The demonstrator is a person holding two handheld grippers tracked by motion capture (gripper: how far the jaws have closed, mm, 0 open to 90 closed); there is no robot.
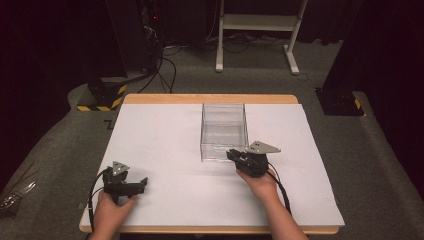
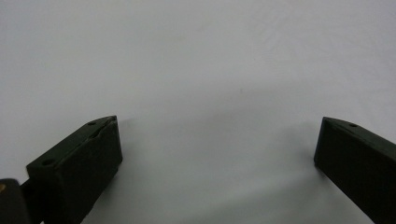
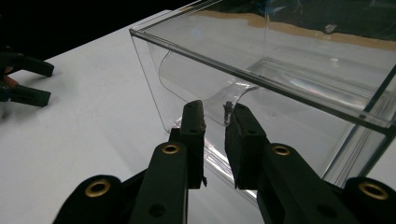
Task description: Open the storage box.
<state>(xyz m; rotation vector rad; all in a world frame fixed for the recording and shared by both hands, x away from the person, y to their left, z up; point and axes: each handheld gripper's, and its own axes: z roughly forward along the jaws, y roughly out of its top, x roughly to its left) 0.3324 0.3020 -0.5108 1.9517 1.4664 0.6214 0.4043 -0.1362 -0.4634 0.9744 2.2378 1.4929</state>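
Clear rectangular plastic box (image 1: 224, 131) stood near the middle of the white tabletop (image 1: 160, 150), its near wall met by the right gripper (image 1: 233, 154).

In the right gripper view, that gripper's (image 3: 215, 116) two black jaws were drawn close together around the curved lip (image 3: 229, 100) on the box's (image 3: 280, 74) near wall; whether the pads actually pressed it could not be told. The left gripper (image 1: 142, 183) rested well apart on the tabletop's near left part, and its own view showed its (image 2: 217, 140) jaws spread wide over bare white tabletop (image 2: 210, 60), holding nothing.
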